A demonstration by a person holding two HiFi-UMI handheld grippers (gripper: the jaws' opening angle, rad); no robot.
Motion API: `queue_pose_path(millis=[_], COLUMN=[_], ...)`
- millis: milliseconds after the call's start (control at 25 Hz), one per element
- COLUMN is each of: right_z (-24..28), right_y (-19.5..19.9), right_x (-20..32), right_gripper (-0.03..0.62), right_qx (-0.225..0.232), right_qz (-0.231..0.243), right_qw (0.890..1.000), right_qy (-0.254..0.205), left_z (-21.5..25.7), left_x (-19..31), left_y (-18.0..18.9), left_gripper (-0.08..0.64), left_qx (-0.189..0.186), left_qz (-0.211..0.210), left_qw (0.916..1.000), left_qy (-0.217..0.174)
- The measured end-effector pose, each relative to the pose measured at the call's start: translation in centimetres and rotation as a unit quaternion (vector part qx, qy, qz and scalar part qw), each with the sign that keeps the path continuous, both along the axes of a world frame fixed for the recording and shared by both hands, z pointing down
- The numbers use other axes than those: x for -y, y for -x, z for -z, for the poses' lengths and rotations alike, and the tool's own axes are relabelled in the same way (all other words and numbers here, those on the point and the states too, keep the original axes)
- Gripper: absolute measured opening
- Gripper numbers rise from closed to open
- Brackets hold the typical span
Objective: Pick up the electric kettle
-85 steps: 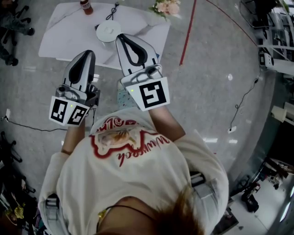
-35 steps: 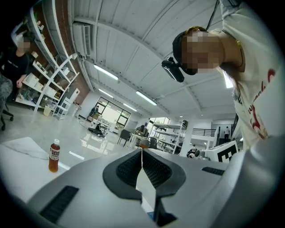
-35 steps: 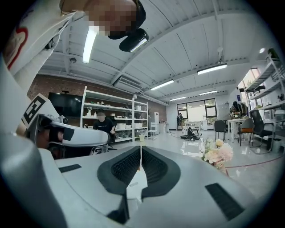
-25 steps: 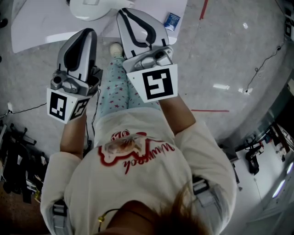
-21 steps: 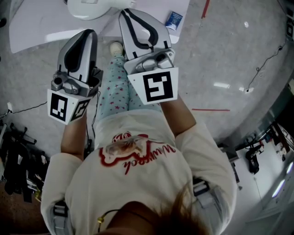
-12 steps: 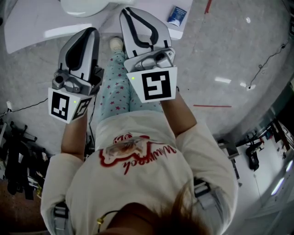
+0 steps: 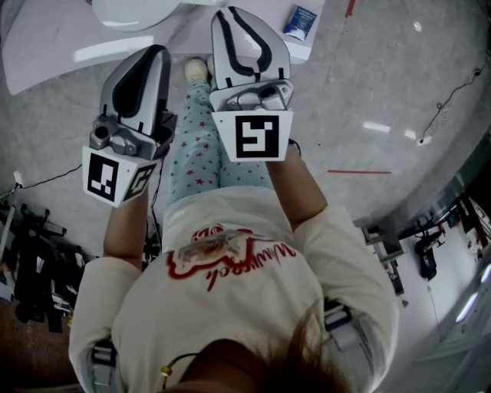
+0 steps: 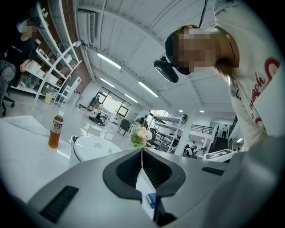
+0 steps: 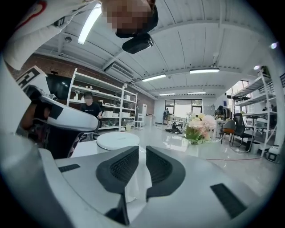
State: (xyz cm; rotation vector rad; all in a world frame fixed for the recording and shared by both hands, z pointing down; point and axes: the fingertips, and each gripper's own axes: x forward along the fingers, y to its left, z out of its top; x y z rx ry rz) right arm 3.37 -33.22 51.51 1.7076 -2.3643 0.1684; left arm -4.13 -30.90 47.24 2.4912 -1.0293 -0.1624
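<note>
The glossy white, dome-topped electric kettle (image 7: 134,11) sits on the smooth white surface (image 7: 46,57) at twelve o'clock. The left gripper's (image 7: 156,51) ribbed fingers meet, empty. The right gripper's (image 7: 229,12) fingers almost touch, also empty.

The side of the electric kettle (image 7: 130,11) that faces the person meets only bare white table (image 7: 54,57), so that way in is open, as is the air above the kettle's lid. Left of the kettle and farther back stands a bottle (image 8: 55,130), apart from it. Beyond the kettle to its right, flowers (image 9: 199,128) stand well apart. Farther right of the kettle, a small blue box (image 7: 301,21) lies at the table's corner.
</note>
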Motion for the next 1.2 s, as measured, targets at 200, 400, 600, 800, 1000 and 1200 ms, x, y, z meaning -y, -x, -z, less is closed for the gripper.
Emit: queue_pose_path(millis=[200,400,600,800,1000,1200], right_z=[-1.9,-4.3,-5.0,-5.6,-6.3,-8.8], right_y=[0.2,-0.4,-0.3,-1.3,-0.6,-0.9], right_x=[0.3,1.0,2.3,3.4,4.5,5.6], right_gripper=[0.189,0.204,0.202,0.202,0.202,0.202], right_qx=[-0.016,-0.064,-0.063,-0.062,-0.061,-0.049], right_qz=[0.006,0.015,-0.006,-0.022,-0.036,-0.065], right_qw=[1.0,0.997,0.998,0.998,0.997,0.996], right_qy=[0.013,0.028,0.016,0.007,0.007,0.046], left_z=[0.1,0.0,-0.2,-0.3,-0.6,-1.2], left_x=[0.4,0.3,-0.2,-0.3,-0.4,-0.7], left_y=[0.2,-0.1,0.3,0.0,1.0,1.2], left_gripper=[0.014,0.014,0.014,0.012,0.014,0.014], left_qx=[0.0,-0.001,-0.001,-0.003,-0.004,-0.005], left_qz=[0.0,-0.002,0.0,0.002,0.005,0.005], left_qw=[1.0,1.0,1.0,1.0,1.0,0.9999], left_qy=[-0.006,-0.004,-0.001,0.001,0.005,0.01])
